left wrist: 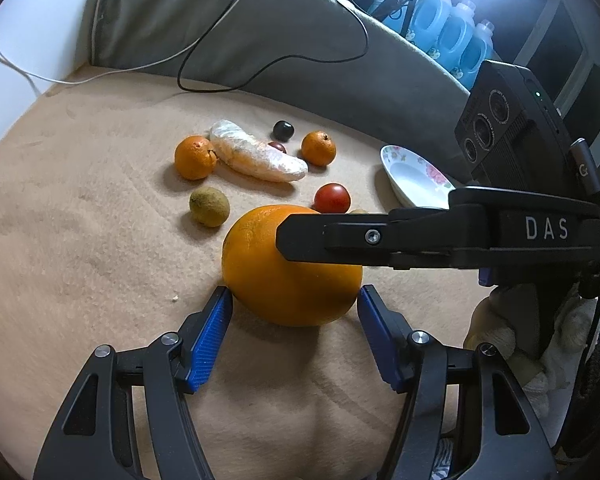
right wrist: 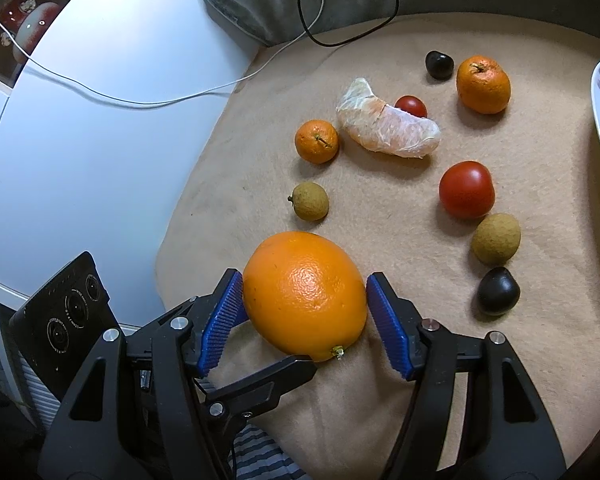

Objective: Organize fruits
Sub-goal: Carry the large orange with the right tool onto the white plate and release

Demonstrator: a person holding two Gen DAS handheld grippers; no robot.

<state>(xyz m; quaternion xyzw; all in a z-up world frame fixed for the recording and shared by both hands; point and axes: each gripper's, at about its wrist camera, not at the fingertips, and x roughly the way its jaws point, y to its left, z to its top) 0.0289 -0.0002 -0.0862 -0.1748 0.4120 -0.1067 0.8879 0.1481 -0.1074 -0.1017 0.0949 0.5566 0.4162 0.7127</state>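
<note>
we have both grippers converged on the big orange (right wrist: pixel 305 295), which rests on the tan blanket (left wrist: pixel 80 240) near our edge of it. the right gripper (right wrist: pixel 305 306) has its jaws spread wide around the orange, one blue pad touching or almost touching its left flank and the other just beside its right flank, so nothing is clamped. the left gripper (left wrist: pixel 295 312) stands the same way from the other side: jaws released, blue pads flanking the orange's near end, with at most light contact. in the left wrist view the right gripper's black finger crosses over the top of the orange. as far as we can judge, the sorting has barely begun. the flowered plate (left wrist: pixel 412 178), beyond and to the right of the orange, shows only bare white bottom where we can see it, though part of it is hidden. everything else lies loose on the blanket beyond the orange: two mandarins (right wrist: pixel 316 141) (right wrist: pixel 483 84), a peeled citrus segment (right wrist: pixel 388 128) between them, a large tomato (right wrist: pixel 466 189), a small red tomato (right wrist: pixel 411 106) behind the segment, two brownish longan-like fruits (right wrist: pixel 310 201) (right wrist: pixel 496 238), and two dark plum-like fruits (right wrist: pixel 439 64) (right wrist: pixel 498 290). if the plate is the target, which we can only guess, all ten pieces are left to move, and the orange looks like the first in hand.
</note>
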